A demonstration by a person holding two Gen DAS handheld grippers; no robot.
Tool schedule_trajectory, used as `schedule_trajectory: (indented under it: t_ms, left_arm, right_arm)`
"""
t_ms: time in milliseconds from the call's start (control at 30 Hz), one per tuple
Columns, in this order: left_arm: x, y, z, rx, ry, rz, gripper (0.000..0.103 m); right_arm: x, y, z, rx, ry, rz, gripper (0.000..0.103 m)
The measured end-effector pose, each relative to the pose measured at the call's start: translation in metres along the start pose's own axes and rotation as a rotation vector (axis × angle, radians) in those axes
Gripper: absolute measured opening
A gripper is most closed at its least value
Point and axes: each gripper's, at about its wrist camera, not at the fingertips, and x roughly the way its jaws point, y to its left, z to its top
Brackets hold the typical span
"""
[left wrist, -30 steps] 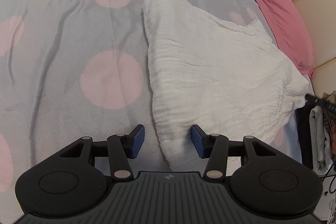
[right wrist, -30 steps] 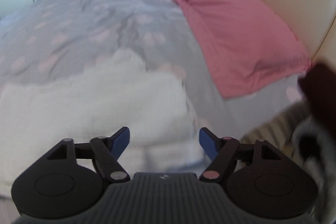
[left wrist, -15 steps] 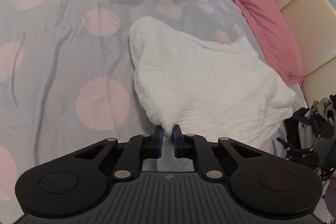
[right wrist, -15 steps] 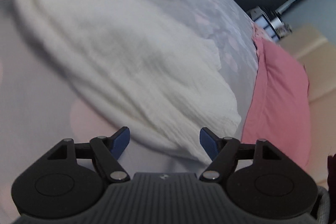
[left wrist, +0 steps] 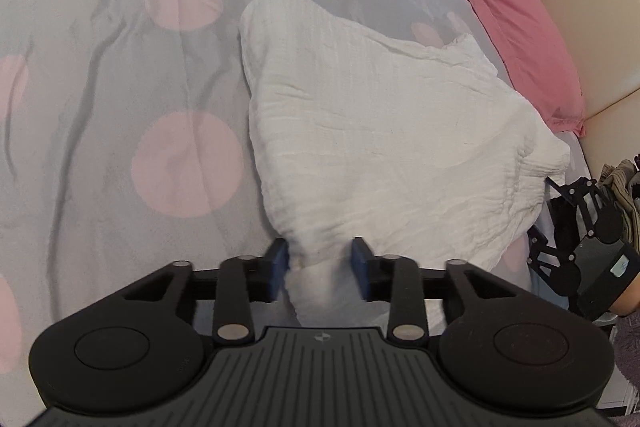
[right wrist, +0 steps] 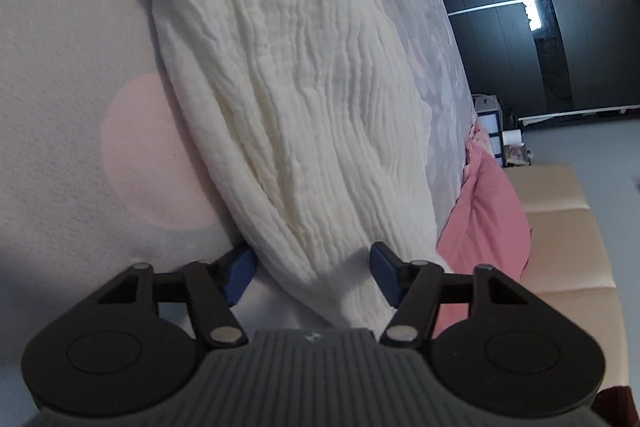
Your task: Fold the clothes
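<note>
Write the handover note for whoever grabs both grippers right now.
Left gripper: jaws opening, the white garment's near corner between them, pads not clearly pressing.
Right gripper: jaws closing around the garment's bunched other end, not clamped yet.
The garment lies crumpled on the polka-dot bedcover, beside the pink pillow.
Done: both ends lined up in the jaws.
Left: secure both ends, spread the garment flat, then fold it.
</note>
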Motion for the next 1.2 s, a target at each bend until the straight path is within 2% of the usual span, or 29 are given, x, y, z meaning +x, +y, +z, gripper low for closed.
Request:
schedule_trajectory:
  t_ms: [67,133,167,233,300,367,467,633,867,1000,1200]
  left_arm:
    - [0.006,0.000,-0.002,-0.018,0.013,-0.001,0.044]
    - [0.012,-0.004,-0.004,-0.007,0.020,0.002,0.041]
    - [0.012,-0.006,-0.004,0.002,0.025,0.000,0.038]
    - [0.012,-0.008,-0.005,0.017,0.029,-0.006,0.018]
    - [0.006,-0.008,-0.003,0.022,0.017,-0.013,0.011]
    - [-0.003,-0.007,0.000,0.017,-0.006,-0.020,0.009]
    - [-0.024,-0.004,0.007,0.001,-0.051,-0.045,0.008]
    - [-0.082,0.005,0.018,-0.054,-0.146,-0.075,0.008]
    - [-0.201,0.017,0.013,-0.097,-0.320,-0.152,0.007]
    - [-0.252,0.031,-0.002,-0.135,-0.383,-0.151,0.007]
    - [-0.277,0.053,-0.019,-0.202,-0.435,-0.090,0.007]
  right_arm:
    - [0.004,0.004,0.003,-0.026,0.000,-0.016,0.052]
    - [0.007,0.007,0.005,-0.045,0.003,-0.024,0.043]
    - [0.009,0.008,0.006,-0.051,0.005,-0.026,0.035]
    - [0.013,0.010,0.007,-0.050,0.012,-0.027,0.026]
    - [0.012,0.009,0.008,-0.050,0.015,-0.041,0.021]
    - [0.008,0.003,0.006,-0.029,0.007,-0.071,0.015]
    - [-0.002,-0.013,0.009,0.004,-0.014,-0.118,0.014]
    - [-0.033,-0.054,0.023,0.056,-0.058,-0.169,0.013]
    - [-0.112,-0.123,0.066,0.191,-0.164,-0.224,0.012]
    - [-0.155,-0.144,0.087,0.215,-0.226,-0.180,0.012]
    - [-0.175,-0.146,0.128,0.212,-0.269,-0.183,0.011]
